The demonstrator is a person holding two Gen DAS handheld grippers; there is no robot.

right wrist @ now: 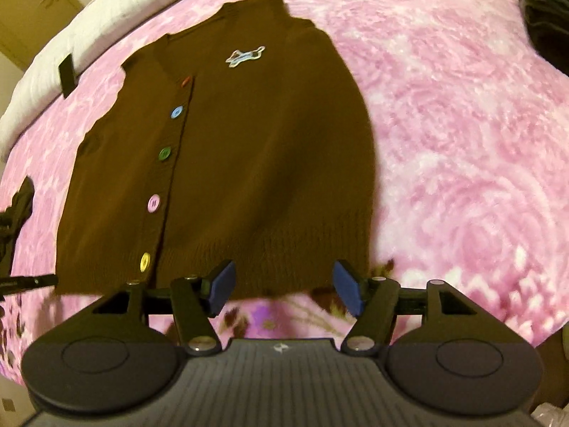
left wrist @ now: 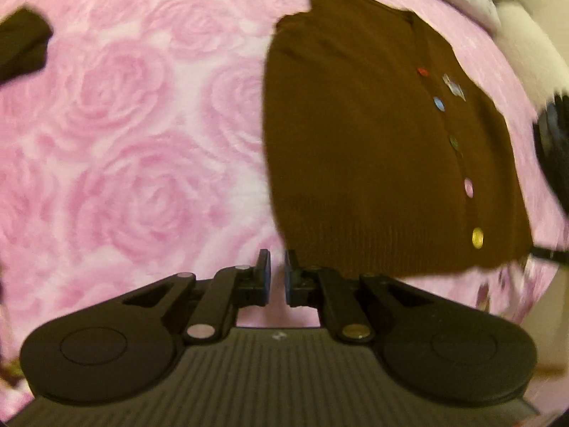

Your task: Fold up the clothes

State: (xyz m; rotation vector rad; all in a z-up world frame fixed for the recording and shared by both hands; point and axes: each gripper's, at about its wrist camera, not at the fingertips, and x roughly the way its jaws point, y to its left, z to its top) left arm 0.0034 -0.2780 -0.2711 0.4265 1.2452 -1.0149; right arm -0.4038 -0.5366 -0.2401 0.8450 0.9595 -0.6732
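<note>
A brown knit vest with a row of coloured buttons and a small star patch lies flat, front up, on a pink rose-patterned blanket. In the left wrist view the vest fills the right half. My left gripper hovers over the blanket just off the vest's lower left hem corner; its jaws stand a narrow gap apart and hold nothing. My right gripper is open and empty, just in front of the vest's hem, right of the yellow button.
A dark folded garment lies at the far right of the bed; another dark cloth shows at the left in the left wrist view. White bedding and a small black object lie beyond the vest.
</note>
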